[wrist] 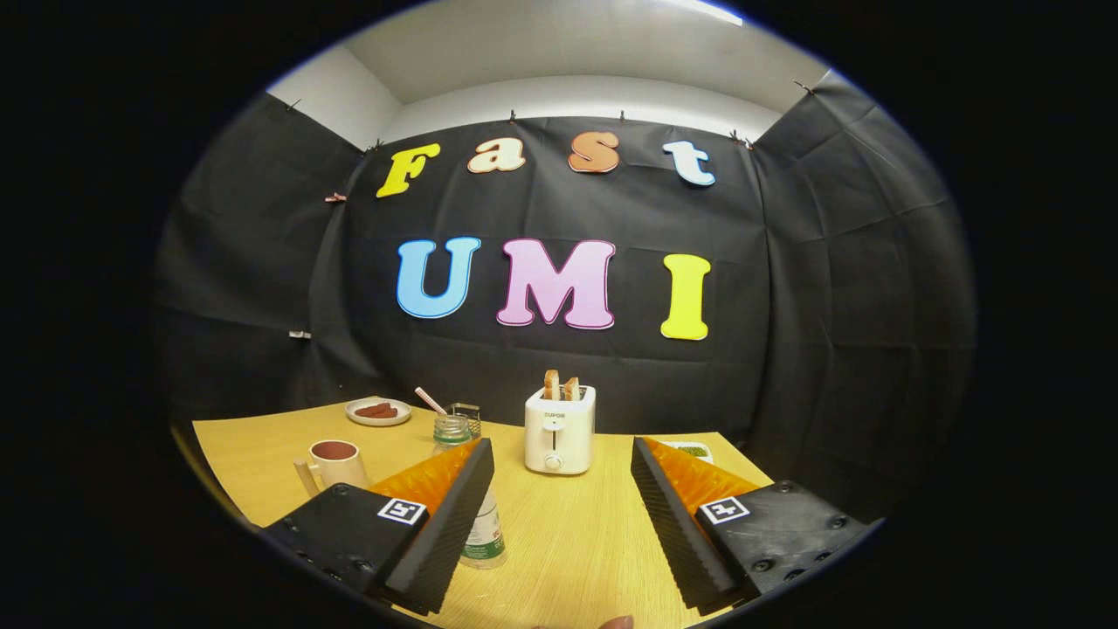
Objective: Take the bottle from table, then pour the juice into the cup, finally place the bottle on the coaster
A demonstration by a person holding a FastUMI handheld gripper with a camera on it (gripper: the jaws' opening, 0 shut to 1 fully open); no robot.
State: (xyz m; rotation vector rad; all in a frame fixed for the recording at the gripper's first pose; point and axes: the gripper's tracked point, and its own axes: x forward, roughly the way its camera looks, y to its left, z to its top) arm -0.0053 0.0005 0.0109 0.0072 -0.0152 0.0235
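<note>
- Gripper (559,515) fingers spread wide, holding nothing.
- Bottle (483,528) stands just behind the left finger (partly hidden), not between them.
- Cup (335,463) left of bottle.

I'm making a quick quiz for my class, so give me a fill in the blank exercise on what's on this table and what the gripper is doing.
1. The gripper has its jaws ____, holding nothing.
2. The toaster has two slices of ____ sticking out of its top.
3. The bottle stands partly hidden behind the ____ finger.
4. The cup stands to the ____ of the bottle.

Missing words: open; bread; left; left
</note>
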